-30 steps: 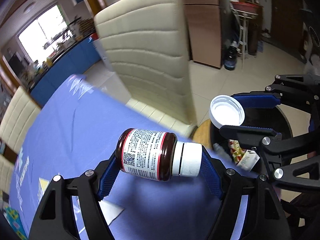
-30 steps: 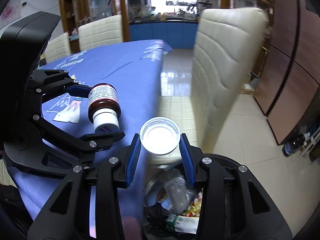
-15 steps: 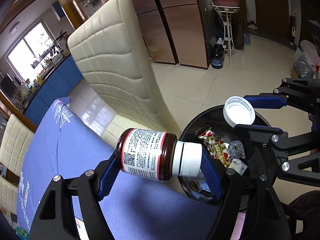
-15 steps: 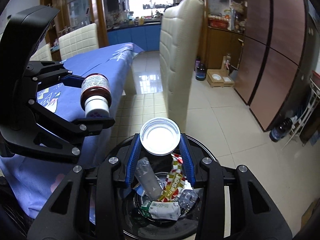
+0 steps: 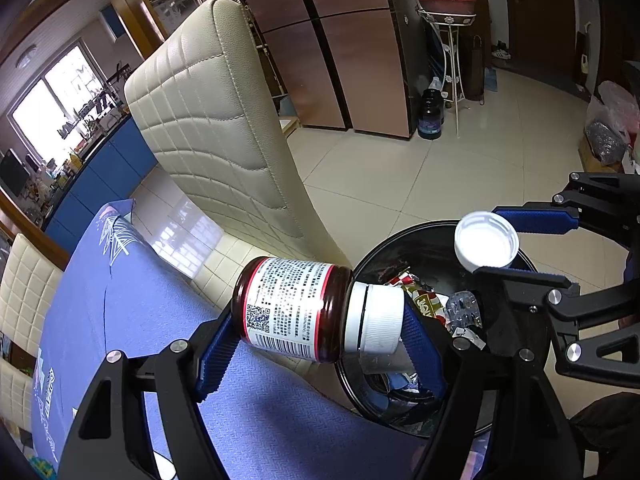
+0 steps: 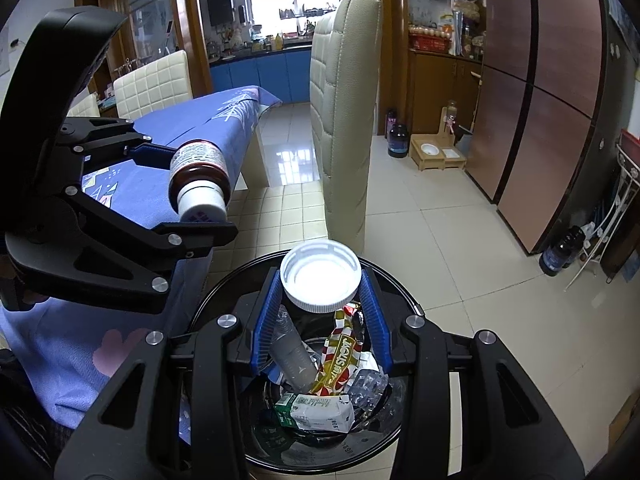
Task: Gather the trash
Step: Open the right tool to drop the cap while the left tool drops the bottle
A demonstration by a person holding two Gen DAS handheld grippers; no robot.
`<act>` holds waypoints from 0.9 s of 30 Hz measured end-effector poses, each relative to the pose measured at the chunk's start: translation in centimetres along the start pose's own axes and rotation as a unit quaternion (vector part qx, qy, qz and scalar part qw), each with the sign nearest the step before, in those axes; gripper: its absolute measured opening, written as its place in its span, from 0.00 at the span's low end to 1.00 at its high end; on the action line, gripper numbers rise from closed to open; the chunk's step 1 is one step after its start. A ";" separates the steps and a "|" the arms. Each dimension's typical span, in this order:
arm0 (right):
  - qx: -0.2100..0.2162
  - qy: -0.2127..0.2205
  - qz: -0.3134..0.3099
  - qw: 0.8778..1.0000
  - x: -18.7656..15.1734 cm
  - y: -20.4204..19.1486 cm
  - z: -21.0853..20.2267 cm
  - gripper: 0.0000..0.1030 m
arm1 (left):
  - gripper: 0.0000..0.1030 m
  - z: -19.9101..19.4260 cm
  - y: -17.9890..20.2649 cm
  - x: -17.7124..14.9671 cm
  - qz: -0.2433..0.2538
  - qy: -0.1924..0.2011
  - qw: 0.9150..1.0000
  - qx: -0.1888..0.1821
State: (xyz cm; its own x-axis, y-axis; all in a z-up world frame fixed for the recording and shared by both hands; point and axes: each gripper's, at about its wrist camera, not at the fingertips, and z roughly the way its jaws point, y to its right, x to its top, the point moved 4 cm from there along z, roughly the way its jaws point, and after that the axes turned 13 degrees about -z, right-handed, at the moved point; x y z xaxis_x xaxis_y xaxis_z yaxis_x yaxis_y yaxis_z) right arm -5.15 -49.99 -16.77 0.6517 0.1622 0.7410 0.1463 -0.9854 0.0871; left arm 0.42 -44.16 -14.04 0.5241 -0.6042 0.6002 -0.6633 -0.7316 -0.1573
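Left wrist view, my left gripper [image 5: 320, 330]: my blue-padded jaws are clamped on the ends of a dark brown glass bottle with a white printed label and white ribbed cap [image 5: 316, 314], which lies crosswise between them.
Left wrist view, edges: the bottle's cap end juts past the edge of the blue-clothed table [image 5: 120, 300] and over the near rim of the round black trash bin [image 5: 372, 264].
Left wrist view, open room: tiled floor [image 5: 400, 176] lies bare beyond the bin; a cream quilted chair back [image 5: 208, 120] rises close behind the bottle.
Right wrist view, my right gripper [image 6: 320, 308]: my jaws pinch a loose white ribbed plastic lid [image 6: 320, 276] by its rim, hollow side facing the camera.
Right wrist view, edges: the lid hangs over the bin's far rim [image 6: 404, 292], above wrappers and a small carton [image 6: 316, 412] inside.
Right wrist view, open room: the chair stands just behind the bin; to its right the floor is open.
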 end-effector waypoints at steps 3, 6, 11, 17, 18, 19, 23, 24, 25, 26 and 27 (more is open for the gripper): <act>0.010 0.001 0.004 1.000 -0.1 0.0 -0.1 0.56 | 0.71 0.1 0.0 0.0 -0.001 -0.001 1.000 -0.002; 0.017 0.006 0.019 1.000 -0.2 0.5 -0.3 0.68 | 0.71 0.0 0.1 0.1 0.003 0.000 1.000 -0.003; -0.002 0.002 0.025 1.000 -0.7 1.2 -0.4 0.68 | 0.71 -0.1 0.7 0.1 0.009 0.001 1.000 -0.008; -0.035 -0.014 0.057 0.998 -1.5 3.0 -0.2 0.73 | 0.71 -0.1 1.1 0.0 0.013 -0.003 1.000 -0.012; -0.035 -0.014 0.066 0.997 -1.6 3.3 -0.2 0.74 | 0.71 0.0 1.2 0.0 0.015 -0.006 1.000 -0.010; -0.034 -0.015 0.074 0.997 -1.7 3.6 -0.2 0.74 | 0.71 0.1 1.4 0.1 0.017 -0.006 1.000 -0.008; -0.039 -0.016 0.089 0.995 -2.3 4.3 -0.3 0.75 | 0.77 0.0 1.8 0.1 0.027 -0.005 1.000 -0.006; -0.041 -0.017 0.086 0.995 -2.4 4.3 -0.3 0.75 | 0.79 -0.1 1.9 0.1 0.028 -0.004 1.000 -0.008; -0.042 -0.018 0.083 0.995 -2.5 4.3 -0.3 0.75 | 0.80 -0.2 2.0 0.1 0.028 -0.003 1.000 -0.009; -0.043 -0.019 0.082 0.996 -2.4 4.2 -0.2 0.75 | 0.81 -0.3 2.1 0.1 0.029 -0.002 1.000 -0.010; -0.043 -0.019 0.080 0.996 -2.5 4.1 -0.2 0.75 | 0.82 -0.4 2.1 0.1 0.030 -0.002 0.999 -0.011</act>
State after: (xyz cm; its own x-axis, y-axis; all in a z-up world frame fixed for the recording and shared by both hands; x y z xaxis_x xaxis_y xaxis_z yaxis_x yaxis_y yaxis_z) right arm -6.33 -54.45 -18.12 0.6899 0.0025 0.7239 -0.0259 -0.9993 0.0282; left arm -1.17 -45.66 -14.02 0.4850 -0.6479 0.5874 -0.7048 -0.6872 -0.1761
